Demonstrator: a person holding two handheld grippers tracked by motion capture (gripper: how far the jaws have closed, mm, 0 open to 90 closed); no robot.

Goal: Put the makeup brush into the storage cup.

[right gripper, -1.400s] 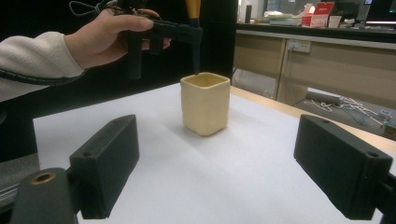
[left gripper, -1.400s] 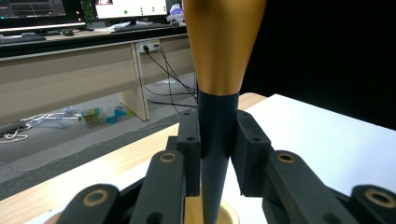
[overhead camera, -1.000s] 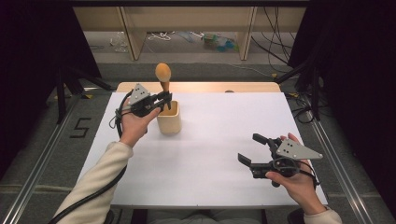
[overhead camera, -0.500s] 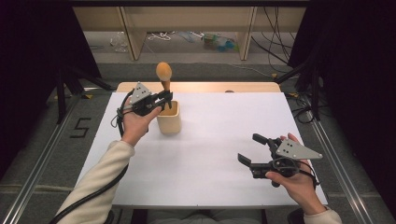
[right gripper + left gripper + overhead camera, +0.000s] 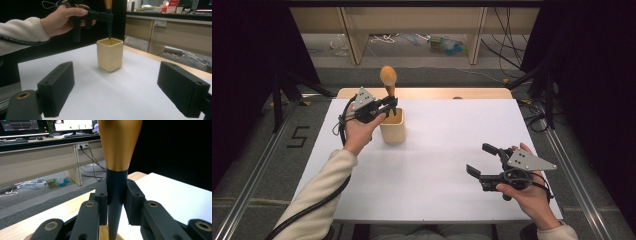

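Left of centre in the high view, the left gripper [image 5: 388, 106] sat at the upper left of the white table [image 5: 447, 165], jaws closed on the dark handle of a utensil [image 5: 388, 80], likely a spoon or spatula, its orange rounded head uppermost; in the left gripper view the two pads pinched the dark tapered shaft [image 5: 115, 202] from either side, the orange part rising out of the top of the frame; long axis of the utensil was near vertical, lower tip pointing down into the cream cup [image 5: 393, 126]; in the right gripper view the tip [image 5: 109, 32] appeared at or just inside the cup's rim [image 5: 110, 43], at the upper middle of that frame, but how deep it reached could not be told; the cup stood upright, just right of the left hand [image 5: 357, 131]; judged relation that matters: utensil directly above the cup's opening, so any lift or lowering would run straight along that vertical axis; the left hand was plainly the nearer one; lower right of the high view, the right gripper [image 5: 484, 161] was held well apart from the cup, jaws spread wide and holding nothing, pointing toward the cup.
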